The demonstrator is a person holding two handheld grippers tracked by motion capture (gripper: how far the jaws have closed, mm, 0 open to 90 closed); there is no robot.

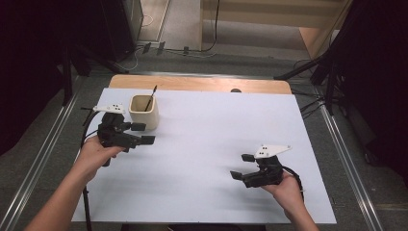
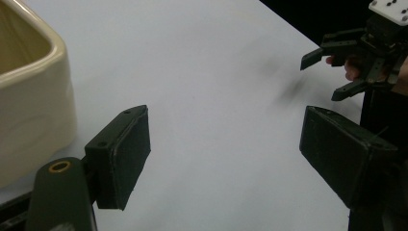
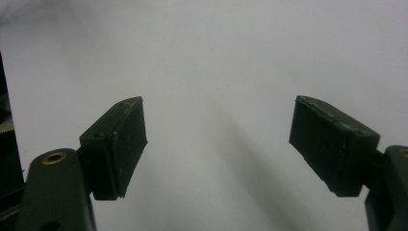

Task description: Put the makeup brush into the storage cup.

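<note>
A cream square cup (image 1: 144, 111) stands at the back left of the white sheet, with a thin dark stick (image 1: 152, 96) leaning out of it. My left gripper (image 1: 143, 133) is just in front of the cup, pointing right, open, with nothing between its jaws. In the left gripper view the cup (image 2: 29, 96) fills the left edge beside the open gripper (image 2: 223, 139), and my right gripper (image 2: 323, 77) shows farther off. My right gripper (image 1: 241, 166) rests low at the front right, open and empty. In its own view the right gripper (image 3: 219, 139) faces bare white sheet.
The white sheet (image 1: 216, 125) covers a wooden table whose bare far edge (image 1: 202, 83) shows at the back. Black stands (image 1: 332, 72) and metal floor rails (image 1: 43, 159) flank the table. Cables (image 1: 192, 50) lie on the floor behind it.
</note>
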